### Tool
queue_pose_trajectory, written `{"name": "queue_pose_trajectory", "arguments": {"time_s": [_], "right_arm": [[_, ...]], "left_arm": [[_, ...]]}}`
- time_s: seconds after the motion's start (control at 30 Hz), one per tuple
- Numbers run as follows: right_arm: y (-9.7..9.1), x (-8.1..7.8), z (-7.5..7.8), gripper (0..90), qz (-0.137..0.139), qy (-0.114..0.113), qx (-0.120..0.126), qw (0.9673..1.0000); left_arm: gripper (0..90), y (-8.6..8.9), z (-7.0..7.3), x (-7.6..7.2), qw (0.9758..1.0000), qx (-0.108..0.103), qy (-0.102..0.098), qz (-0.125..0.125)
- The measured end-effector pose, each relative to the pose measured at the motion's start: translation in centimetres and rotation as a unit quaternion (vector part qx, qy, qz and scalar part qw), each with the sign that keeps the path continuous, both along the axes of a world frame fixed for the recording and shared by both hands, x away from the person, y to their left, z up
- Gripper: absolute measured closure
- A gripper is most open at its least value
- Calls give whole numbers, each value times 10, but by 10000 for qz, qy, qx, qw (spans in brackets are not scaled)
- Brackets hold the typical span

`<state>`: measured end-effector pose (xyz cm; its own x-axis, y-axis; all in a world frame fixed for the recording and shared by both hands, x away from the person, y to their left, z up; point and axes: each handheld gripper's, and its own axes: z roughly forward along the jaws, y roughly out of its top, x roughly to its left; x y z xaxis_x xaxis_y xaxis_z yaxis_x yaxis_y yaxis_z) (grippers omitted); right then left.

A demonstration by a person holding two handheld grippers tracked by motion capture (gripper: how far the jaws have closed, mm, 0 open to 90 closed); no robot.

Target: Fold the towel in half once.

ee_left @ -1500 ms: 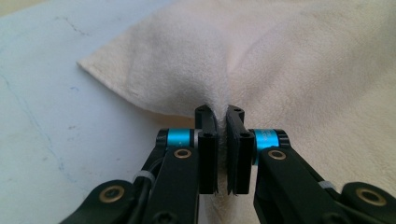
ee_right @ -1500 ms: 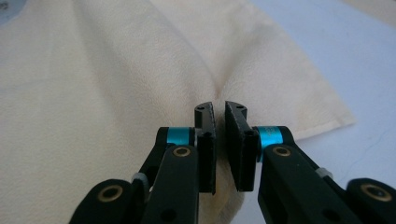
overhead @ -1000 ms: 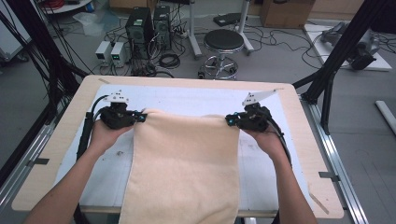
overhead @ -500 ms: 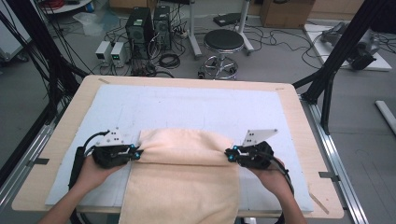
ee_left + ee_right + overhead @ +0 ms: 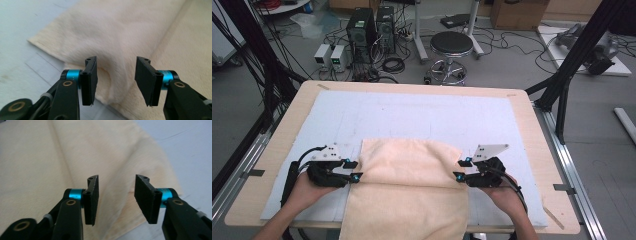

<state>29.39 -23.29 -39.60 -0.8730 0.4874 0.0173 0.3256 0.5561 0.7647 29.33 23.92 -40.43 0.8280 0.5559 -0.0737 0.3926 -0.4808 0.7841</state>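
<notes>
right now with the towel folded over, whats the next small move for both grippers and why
Probably draw both grippers back, off the towel. The left gripper and right gripper have just been opening; their pads stand apart with towel edge between but not pinched, and the folded flap rests flat on the lower layer.

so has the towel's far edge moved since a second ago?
Yes. The towel far edge came toward the person, folded over itself, farther from the table far rim.

Beyond the folded towel [image 5: 409, 172] you had bare mat [image 5: 422, 117] to the far edge; only the towel lay between your grippers.
</notes>
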Motion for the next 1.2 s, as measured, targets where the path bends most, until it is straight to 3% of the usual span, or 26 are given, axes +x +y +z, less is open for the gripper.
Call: {"name": "queue_pose_trajectory", "arguments": {"time_s": [0.1, 0.2, 0.33, 0.5, 0.67, 0.73, 0.9, 1.03, 1.2], "right_arm": [[-1, 11, 10, 537, -155, -168, -60, 9997], [0, 28, 12, 536, -340, -220, -156, 9991], [2, 50, 2, 519, -572, -44, -116, 9983], [7, 69, -17, 487, -705, 188, -324, 9968], [10, 81, -34, 494, -835, 413, -553, 9941], [12, 83, -37, 524, -819, 390, -597, 9941], [15, 83, -37, 615, -893, 415, -611, 9933], [16, 83, -37, 735, -891, 385, -649, 9932], [14, 84, -38, 797, -909, 460, -480, 9936]], "left_arm": [[496, 1, 9, 9, 9997, -130, -78, 191], [496, -2, 13, 22, 9990, -124, -157, 407], [496, -7, 4, 42, 9978, 48, -124, 652], [476, -10, -14, 63, 9957, 177, 70, 904], [480, -13, -27, 74, 9944, 289, 291, 972], [514, -13, -33, 77, 9937, 402, 311, 996], [620, -14, -33, 76, 9936, 422, 200, 1030], [761, -21, -33, 74, 9935, 474, 128, 1030], [834, -22, -33, 73, 9937, 434, 181, 1014]]}}
